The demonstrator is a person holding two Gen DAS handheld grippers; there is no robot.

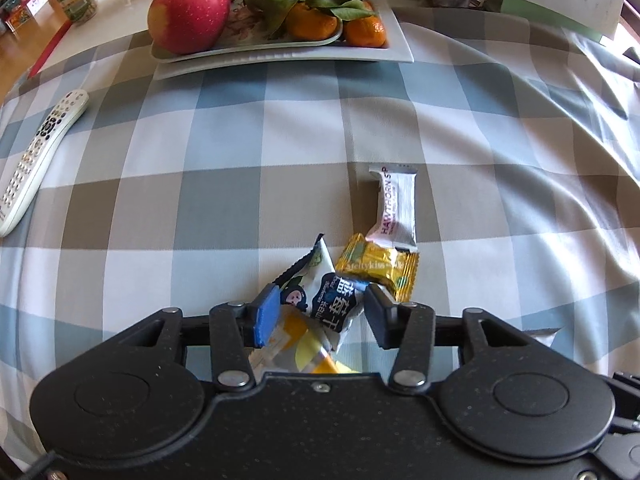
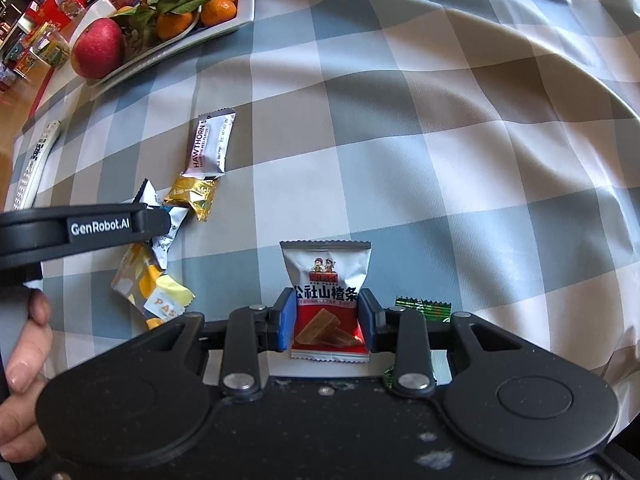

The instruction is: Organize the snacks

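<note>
While the right gripper (image 2: 326, 322) straddles the red-and-white hawthorn-strip packet (image 2: 326, 300), its pads touching or nearly touching the packet's two long edges so that I cannot tell whether it is clamped, the packet's long axis runs straight ahead along the fingers, with a green wrapper (image 2: 424, 308) just beside it. Beside it, the left gripper (image 1: 318, 312) stands with jaws apart around the dark-blue blueberry packet (image 1: 336, 300) atop the small heap. Farther toward the table's far edge lie the gold candy (image 1: 380, 268), the white Hawthorn bar (image 1: 396, 208), then the fruit tray (image 1: 400, 40).
</note>
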